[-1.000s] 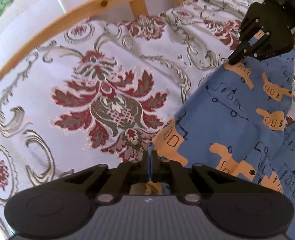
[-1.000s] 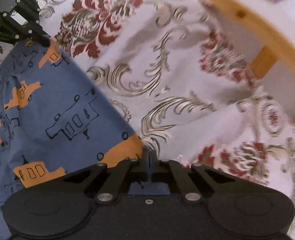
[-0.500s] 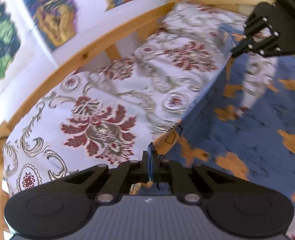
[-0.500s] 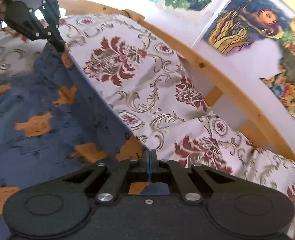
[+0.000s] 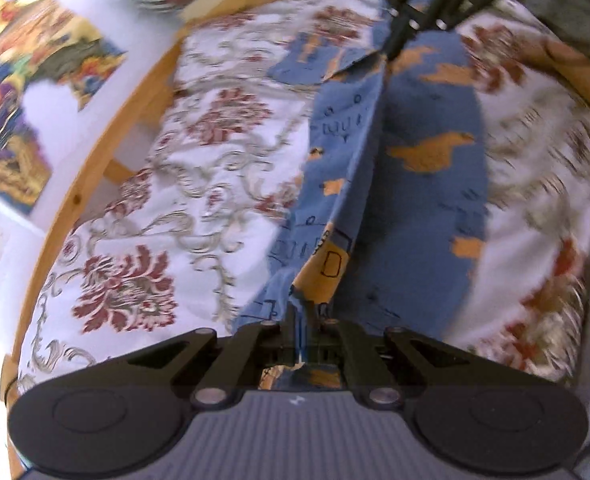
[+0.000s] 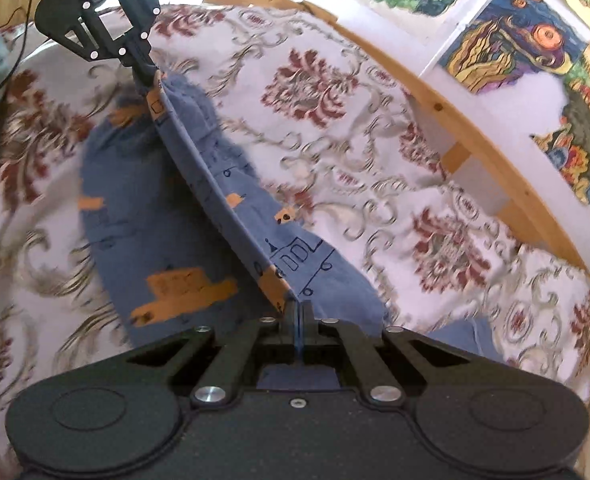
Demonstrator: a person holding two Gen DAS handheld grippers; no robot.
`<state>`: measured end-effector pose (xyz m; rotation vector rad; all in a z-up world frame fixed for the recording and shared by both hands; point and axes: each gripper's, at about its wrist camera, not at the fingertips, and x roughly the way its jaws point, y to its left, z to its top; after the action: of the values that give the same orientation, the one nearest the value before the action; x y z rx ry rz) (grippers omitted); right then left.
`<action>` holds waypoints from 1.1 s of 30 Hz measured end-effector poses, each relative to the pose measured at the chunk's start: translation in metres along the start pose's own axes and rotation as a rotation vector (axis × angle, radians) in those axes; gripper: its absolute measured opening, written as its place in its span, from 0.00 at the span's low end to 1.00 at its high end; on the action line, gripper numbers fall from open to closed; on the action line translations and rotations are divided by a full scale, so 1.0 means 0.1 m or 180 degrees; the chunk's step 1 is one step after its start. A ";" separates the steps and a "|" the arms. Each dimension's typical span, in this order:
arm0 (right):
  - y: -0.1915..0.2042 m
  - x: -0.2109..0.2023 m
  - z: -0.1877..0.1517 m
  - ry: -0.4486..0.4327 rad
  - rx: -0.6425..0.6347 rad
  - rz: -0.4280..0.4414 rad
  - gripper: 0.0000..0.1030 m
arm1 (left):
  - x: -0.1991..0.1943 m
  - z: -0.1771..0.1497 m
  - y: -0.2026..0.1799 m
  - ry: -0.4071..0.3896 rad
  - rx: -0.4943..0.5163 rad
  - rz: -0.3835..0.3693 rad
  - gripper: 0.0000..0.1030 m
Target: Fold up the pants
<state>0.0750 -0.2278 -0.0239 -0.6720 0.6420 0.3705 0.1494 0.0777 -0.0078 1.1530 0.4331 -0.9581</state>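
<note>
1. Left wrist view: left gripper [image 5: 301,316] clamped tight on edge of blue pants [image 5: 427,184]; cloth lifted taut above floral bedspread [image 5: 199,184], blurred.
2. Right wrist view: right gripper [image 6: 298,310] pinched closed on pants; fold ridge runs to left gripper; wooden rail [image 6: 475,120] behind.

Bright daylight, both views. Strong fisheye curvature: the wooden bed rail [image 6: 447,108] bows along the frame edge. Motion blur smears the bedspread [image 5: 543,168] at right in the left wrist view, and its upper corners are soft. Right wrist view sharper; highlights wash out along its upper edge.
</note>
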 end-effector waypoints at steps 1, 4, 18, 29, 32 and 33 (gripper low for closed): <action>0.05 -0.02 -0.03 0.0017 0.0006 0.0008 0.00 | 0.02 -0.02 -0.06 0.0040 0.0059 -0.0043 0.01; 0.22 -0.09 -0.08 0.0042 -0.0010 0.0047 0.00 | 0.08 -0.07 -0.19 0.0149 0.0187 -0.0152 0.01; 0.56 -0.09 -0.22 0.0215 -0.0003 0.0245 0.00 | 0.26 -0.24 -0.38 0.0491 0.0320 -0.0510 0.01; 0.69 0.04 -0.37 0.0306 0.0002 0.0326 0.00 | 0.37 -0.21 -0.42 0.0609 0.0491 -0.0570 0.01; 0.68 0.08 -0.39 0.0320 0.0051 0.0333 0.00 | 0.39 -0.20 -0.43 0.0635 0.0488 -0.0580 0.02; 0.69 0.09 -0.39 0.0328 0.0084 0.0338 0.02 | 0.40 -0.20 -0.43 0.0650 0.0482 -0.0584 0.02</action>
<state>0.0302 -0.2035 -0.0850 -0.6362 0.7813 0.4269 0.1397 0.0756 -0.0685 1.3729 0.6482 -1.0496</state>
